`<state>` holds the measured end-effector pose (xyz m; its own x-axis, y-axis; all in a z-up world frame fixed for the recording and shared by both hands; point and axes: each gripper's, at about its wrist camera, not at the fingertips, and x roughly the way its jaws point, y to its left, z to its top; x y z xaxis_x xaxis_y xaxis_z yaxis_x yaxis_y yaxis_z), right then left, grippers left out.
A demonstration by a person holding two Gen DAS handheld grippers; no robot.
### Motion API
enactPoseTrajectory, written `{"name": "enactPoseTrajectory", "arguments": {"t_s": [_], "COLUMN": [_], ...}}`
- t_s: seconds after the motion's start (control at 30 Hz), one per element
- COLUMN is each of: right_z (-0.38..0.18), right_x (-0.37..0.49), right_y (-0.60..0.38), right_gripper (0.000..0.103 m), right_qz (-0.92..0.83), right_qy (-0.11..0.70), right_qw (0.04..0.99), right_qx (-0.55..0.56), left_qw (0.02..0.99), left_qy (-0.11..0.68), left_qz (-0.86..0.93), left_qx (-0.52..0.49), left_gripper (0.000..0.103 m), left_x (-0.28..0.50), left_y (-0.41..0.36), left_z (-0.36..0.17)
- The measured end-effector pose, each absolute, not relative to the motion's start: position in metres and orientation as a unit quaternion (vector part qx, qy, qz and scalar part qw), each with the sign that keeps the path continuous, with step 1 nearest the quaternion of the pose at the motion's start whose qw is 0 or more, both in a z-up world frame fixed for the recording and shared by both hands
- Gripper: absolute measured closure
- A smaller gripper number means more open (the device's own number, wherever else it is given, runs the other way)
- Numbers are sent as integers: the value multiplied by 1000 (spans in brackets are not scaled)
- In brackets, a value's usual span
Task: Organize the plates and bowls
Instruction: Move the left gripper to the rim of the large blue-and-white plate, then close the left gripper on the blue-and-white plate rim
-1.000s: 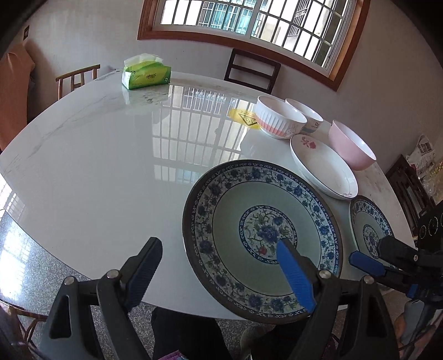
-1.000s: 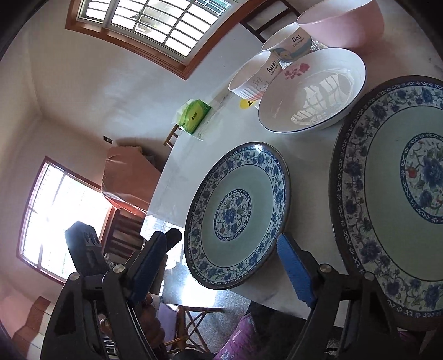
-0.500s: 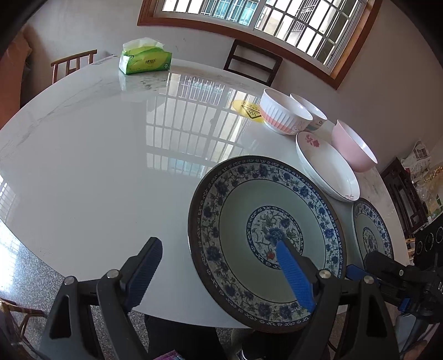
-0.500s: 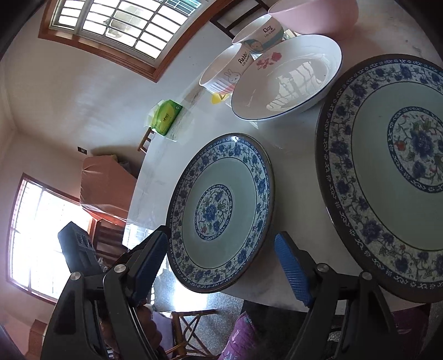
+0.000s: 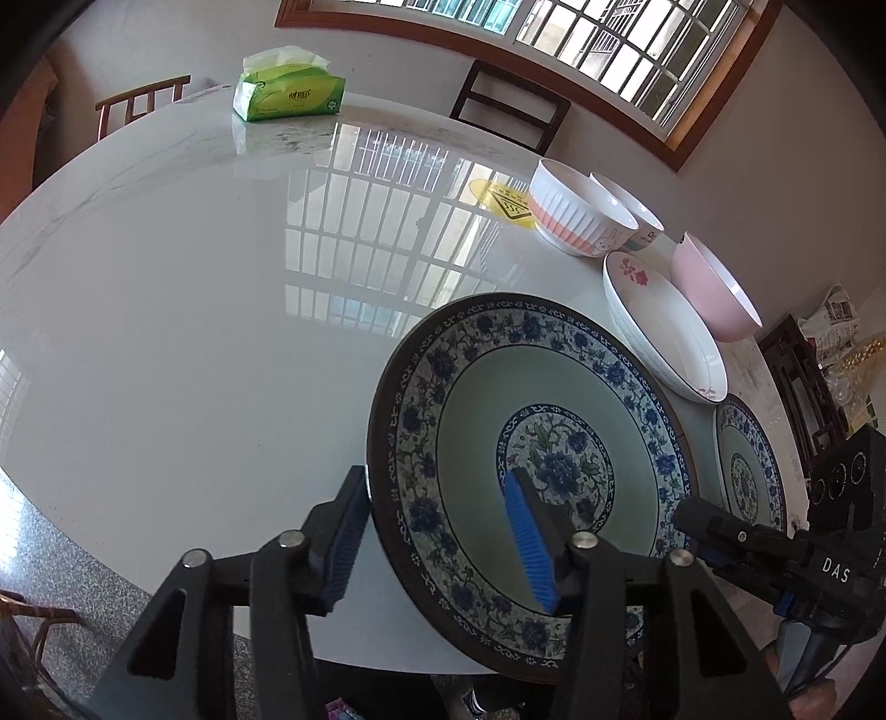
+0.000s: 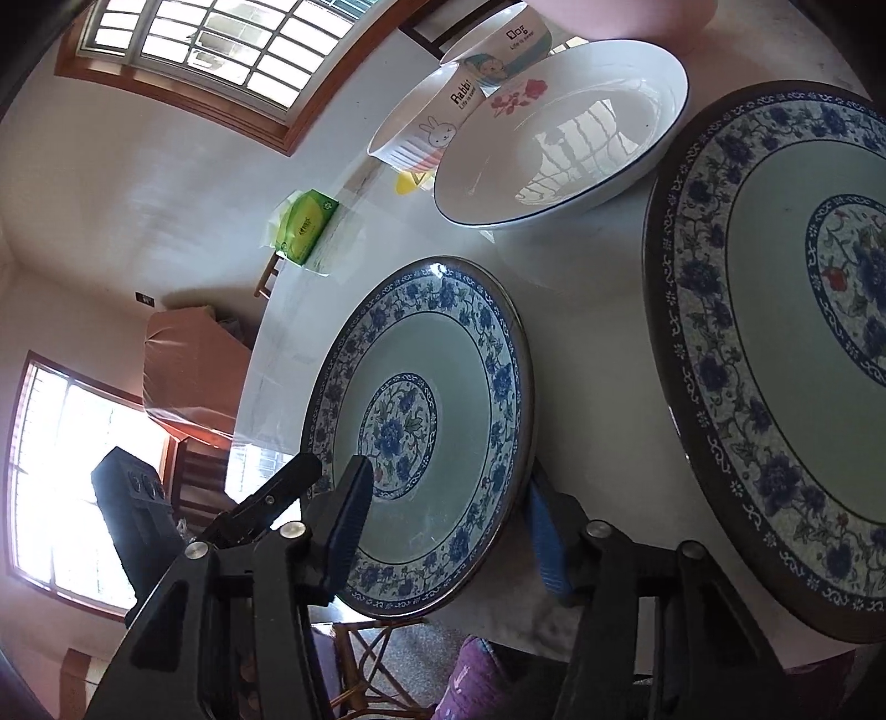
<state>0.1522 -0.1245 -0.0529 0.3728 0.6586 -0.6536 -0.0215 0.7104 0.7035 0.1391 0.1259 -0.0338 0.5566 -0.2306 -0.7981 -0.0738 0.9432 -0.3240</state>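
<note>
Spanning the near edge of the counter (image 5: 166, 332), two blue-patterned plates are now straddled rather than merely approached: the large plate (image 5: 470, 421) by the left hand-held gripper (image 5: 437, 531), the small plate (image 6: 443, 387) by the right hand-held gripper (image 6: 448, 531). Neither is clamped yet; lifting for stacking seems imminent.

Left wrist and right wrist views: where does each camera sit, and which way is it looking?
Left wrist: sits on the left gripper, facing across the white table toward the window; its own open jaws show, straddling the left rim of the near patterned plate.
Right wrist: sits on the right gripper, tilted, facing that same plate; its own open jaws show, straddling the plate's other rim.
Shared: that plate, the second patterned plate, the flowered dish and the tissue pack.
</note>
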Motion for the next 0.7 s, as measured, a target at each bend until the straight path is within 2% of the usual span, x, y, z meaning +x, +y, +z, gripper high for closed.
{"name": "enactPoseTrajectory", "arguments": {"t_s": [0.07, 0.1, 0.2, 0.3, 0.7], "right_z": [-54, -54, -57, -57, -46], "right_x": [153, 153, 155, 157, 175], "right_y": [-124, -124, -125, -118, -77], "right_gripper": [69, 75, 83, 86, 87], "right_qz": [217, 214, 209, 216, 232], "right_qy": [516, 517, 515, 516, 509], "right_qw": [772, 775, 781, 782, 796], "right_qx": [299, 296, 285, 274, 230], "left_qw": [874, 873, 871, 878, 884], "left_qy": [462, 461, 458, 447, 431], "left_qz": [-22, -29, -30, -15, 26], "left_qx": [-147, -159, -177, -172, -177], "left_gripper": [78, 80, 82, 82, 82], "left_x": [138, 138, 140, 141, 143], "left_y": [127, 131, 143, 150, 181], "left_z": [-34, -35, -34, -27, -24]}}
